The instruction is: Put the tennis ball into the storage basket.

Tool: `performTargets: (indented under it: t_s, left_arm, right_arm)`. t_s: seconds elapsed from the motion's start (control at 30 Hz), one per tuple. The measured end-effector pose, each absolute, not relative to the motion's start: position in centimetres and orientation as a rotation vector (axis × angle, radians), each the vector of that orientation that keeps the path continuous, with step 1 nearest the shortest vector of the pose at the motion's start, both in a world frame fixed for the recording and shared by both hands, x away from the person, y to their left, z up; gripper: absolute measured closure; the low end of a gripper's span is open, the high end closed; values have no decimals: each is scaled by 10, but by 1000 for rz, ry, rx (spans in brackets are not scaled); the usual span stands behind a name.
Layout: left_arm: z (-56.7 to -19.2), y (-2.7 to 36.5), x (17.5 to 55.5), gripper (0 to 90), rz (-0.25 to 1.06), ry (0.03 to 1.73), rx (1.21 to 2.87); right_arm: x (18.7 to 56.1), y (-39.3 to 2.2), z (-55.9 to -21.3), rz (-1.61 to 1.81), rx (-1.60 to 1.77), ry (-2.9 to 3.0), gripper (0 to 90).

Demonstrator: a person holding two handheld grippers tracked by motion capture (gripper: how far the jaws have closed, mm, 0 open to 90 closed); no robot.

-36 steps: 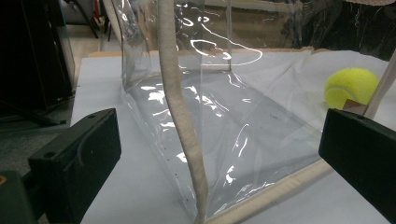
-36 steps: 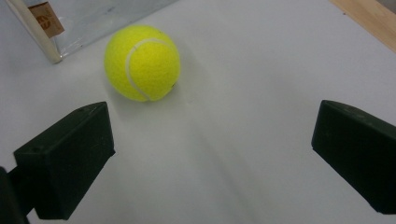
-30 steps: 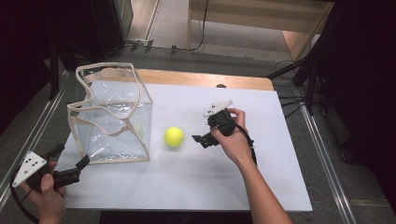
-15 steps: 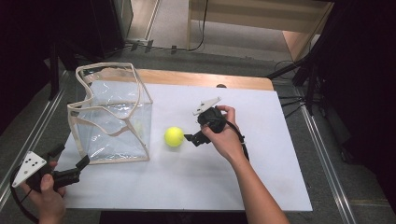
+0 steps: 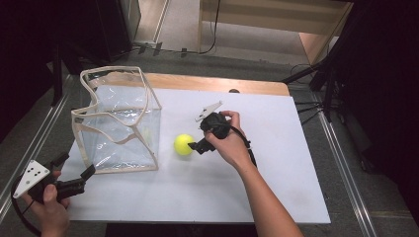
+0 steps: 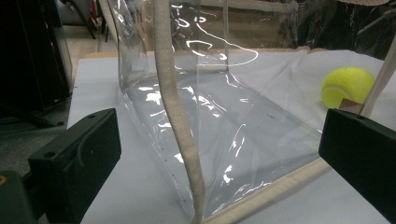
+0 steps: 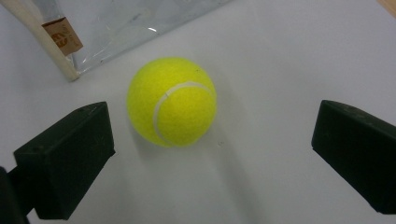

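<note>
Ball: a yellow-green tennis ball (image 5: 184,144), fuzzy felt with a pale curved seam, round, resting on the desk (image 5: 276,192) just right of the bag and apart from it.
Bag: a clear plastic bag (image 5: 118,126), box-shaped and standing open, glossy and creased with bright glints; cream woven tape edges its rim and corners, and a small brown label (image 7: 62,30) hangs at one lower corner.
Desk: a flat white matte top with a strip of pale wood along the far edge.
Right gripper: the right gripper (image 5: 195,146) sits low over the desk, pointing left at the ball; its black block jaws stand wide apart, nothing between them touching, the ball lying just ahead and nearer the left jaw in the right gripper view.
Right hand: the hand (image 5: 228,140) wraps the gripper body from above, forearm angled in from the lower right.
Left gripper: the left gripper (image 5: 74,170) hovers at the desk's near left corner, jaws spread wide and empty, aimed at the bag's near corner seam.
Left hand: the left hand (image 5: 49,210) is fisted around the handle.
</note>
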State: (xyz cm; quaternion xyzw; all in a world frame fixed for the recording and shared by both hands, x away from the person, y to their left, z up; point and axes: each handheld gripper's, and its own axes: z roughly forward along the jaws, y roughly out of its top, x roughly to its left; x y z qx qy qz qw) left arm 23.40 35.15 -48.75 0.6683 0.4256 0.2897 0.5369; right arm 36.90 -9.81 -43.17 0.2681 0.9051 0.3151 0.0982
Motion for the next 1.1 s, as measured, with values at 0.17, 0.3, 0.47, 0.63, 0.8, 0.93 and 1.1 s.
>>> performTargets:
  t_s: [0.17, 0.3, 0.47, 0.63, 0.8, 0.93, 1.1]
  left_arm:
    - [-487, 351, 234, 0, 687, 1009, 1593]
    - [-487, 351, 234, 0, 682, 1004, 1592]
    - [-487, 351, 234, 0, 679, 1005, 1594]
    - [-487, 351, 234, 0, 679, 1007, 1590]
    - [-487, 351, 234, 0, 677, 1003, 1592]
    - [-487, 351, 234, 0, 678, 1005, 1591]
    - [-487, 351, 234, 0, 677, 1006, 1589]
  right_arm:
    - [371, -91, -433, 915, 788, 2704, 0]
    - [374, -86, -435, 914, 769, 2716, 0]
    - [377, -78, -437, 889, 776, 2735, 0]
    - [380, -72, -440, 865, 770, 2759, 0]
    - [382, -67, -443, 842, 765, 2768, 0]
    - [384, -63, -446, 820, 765, 2788, 0]
    - [386, -58, -449, 797, 766, 2811, 0]
